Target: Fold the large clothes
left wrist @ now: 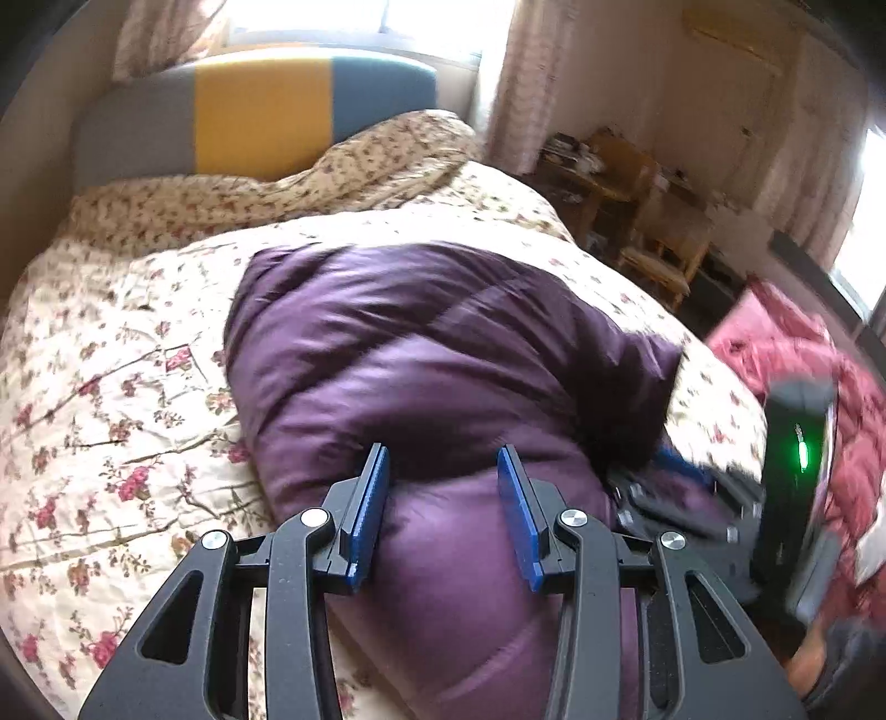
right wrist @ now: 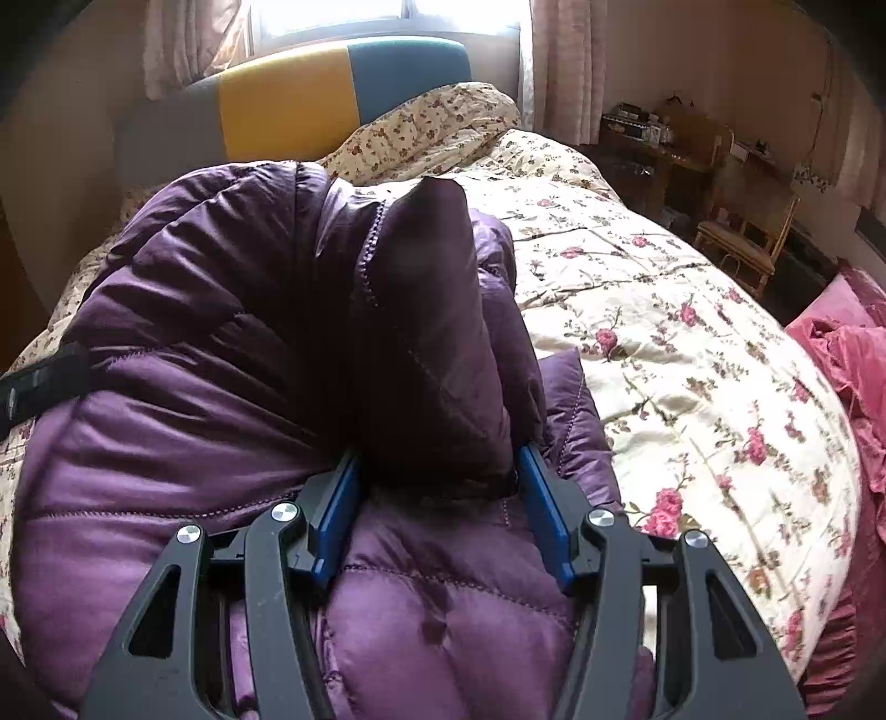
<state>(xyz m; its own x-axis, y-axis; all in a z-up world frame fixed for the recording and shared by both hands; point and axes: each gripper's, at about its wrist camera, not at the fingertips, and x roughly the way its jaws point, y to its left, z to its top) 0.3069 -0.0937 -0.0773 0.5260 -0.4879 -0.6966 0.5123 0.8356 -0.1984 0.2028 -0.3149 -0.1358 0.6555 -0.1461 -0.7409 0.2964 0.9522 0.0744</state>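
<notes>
A puffy purple quilted jacket [right wrist: 166,387] lies along a floral bed [right wrist: 692,343]. The right gripper [right wrist: 437,498] clamps a raised fold; the left gripper [left wrist: 443,498], half-open, straddles its near end, empty.

Daylight is pouring through the window [right wrist: 387,14] behind a grey, yellow and blue headboard [right wrist: 288,102]; a wooden chair [right wrist: 742,243] is standing by the wall.

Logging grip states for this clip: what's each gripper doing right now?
Left gripper: open over the purple jacket, holding nothing.
Right gripper: shut on a jacket fold.
</notes>
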